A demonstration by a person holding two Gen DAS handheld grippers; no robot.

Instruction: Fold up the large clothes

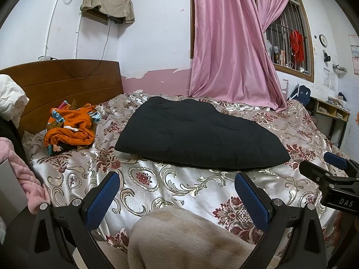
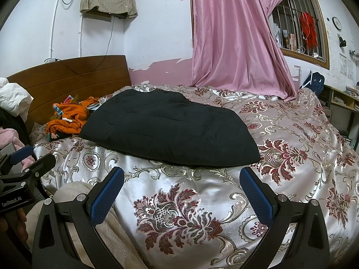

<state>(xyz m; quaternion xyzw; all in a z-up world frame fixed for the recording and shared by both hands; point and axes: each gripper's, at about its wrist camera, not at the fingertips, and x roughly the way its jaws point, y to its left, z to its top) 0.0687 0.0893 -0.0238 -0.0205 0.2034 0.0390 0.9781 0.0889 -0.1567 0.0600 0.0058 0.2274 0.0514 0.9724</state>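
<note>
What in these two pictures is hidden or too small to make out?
- Black garment: its underside and far edge, hidden by its own bulk in both views.
- Orange clothes: partly behind the black garment in the right wrist view.
- Shelf: covered by a draped cloth.
- Wall clock: too small to read.
- Beige blanket: cut off at the bottom edge.

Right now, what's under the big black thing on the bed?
The black garment lies flat on the flowery bedspread, which shows all around it. Whatever is directly beneath its middle is covered, so I cannot tell.

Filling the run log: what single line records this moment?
left gripper: open, empty | right gripper: open, empty | black garment: folded flat on bedspread | orange clothes: heaped, untouched
</note>
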